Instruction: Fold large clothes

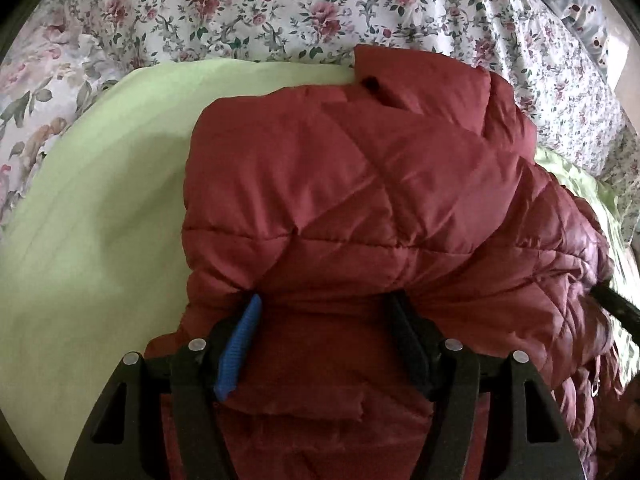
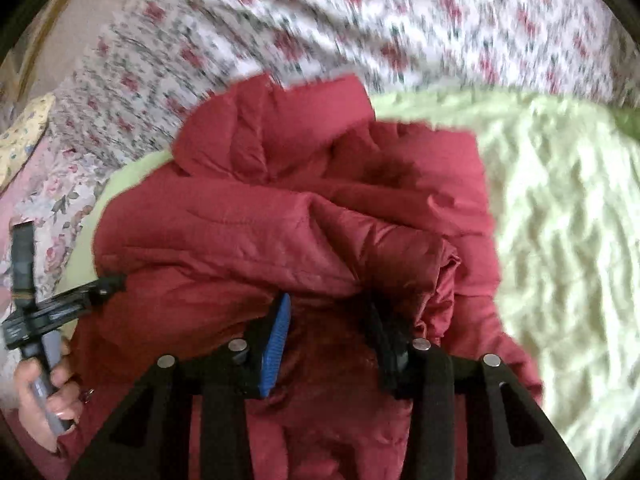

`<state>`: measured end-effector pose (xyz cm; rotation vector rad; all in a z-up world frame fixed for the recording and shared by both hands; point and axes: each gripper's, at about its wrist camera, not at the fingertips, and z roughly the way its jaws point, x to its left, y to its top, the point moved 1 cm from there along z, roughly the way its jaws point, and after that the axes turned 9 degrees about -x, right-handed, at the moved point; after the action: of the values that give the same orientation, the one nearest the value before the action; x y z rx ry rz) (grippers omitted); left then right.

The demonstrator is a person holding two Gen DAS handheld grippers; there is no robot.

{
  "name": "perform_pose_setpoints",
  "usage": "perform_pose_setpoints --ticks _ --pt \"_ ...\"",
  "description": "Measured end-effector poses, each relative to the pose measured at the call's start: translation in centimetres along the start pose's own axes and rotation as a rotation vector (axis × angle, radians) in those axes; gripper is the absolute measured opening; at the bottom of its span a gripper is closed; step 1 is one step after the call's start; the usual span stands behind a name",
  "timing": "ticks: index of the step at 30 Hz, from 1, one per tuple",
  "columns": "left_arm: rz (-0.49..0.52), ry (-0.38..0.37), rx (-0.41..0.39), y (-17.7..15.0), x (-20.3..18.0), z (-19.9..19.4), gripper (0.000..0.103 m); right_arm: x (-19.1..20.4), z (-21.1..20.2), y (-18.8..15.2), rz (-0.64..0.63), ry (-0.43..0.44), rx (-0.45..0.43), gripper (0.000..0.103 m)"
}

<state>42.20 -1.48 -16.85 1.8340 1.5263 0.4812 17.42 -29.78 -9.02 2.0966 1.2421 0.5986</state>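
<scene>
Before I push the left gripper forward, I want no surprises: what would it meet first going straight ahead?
The red quilted jacket: the left gripper already has jacket fabric between its fingers, with more bunched directly ahead. The green sheet lies off to the side.

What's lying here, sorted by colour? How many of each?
Red: 1, the jacket.
Green: 1, the sheet under it.
Flowered: 1, the bedspread beneath both.
Black grippers: 2, left gripper and right gripper.
Total: 5.

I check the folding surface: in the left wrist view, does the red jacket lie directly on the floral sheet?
No, the red quilted jacket lies on a light green cloth, which itself covers the floral sheet.
</scene>
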Motion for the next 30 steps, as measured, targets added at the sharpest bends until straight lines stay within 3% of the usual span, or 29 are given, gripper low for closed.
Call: perform_pose_setpoints --ticks 6,19,30 --pt "-0.008 -0.012 -0.022 -0.1 0.0 -1.9 0.064 -2.2 3.2 -1.4 0.036 -0.019 0.101 0.040" --pt "-0.013 -0.002 0.016 -0.2 0.8 -0.1 0.067 -2.6 3.7 -1.7 0.056 -0.022 0.084 0.038" --pt "-0.087 -0.048 -0.031 -1.6 2.5 -7.8 0.070 -2.5 -4.3 -1.3 0.096 0.033 0.024 0.043"
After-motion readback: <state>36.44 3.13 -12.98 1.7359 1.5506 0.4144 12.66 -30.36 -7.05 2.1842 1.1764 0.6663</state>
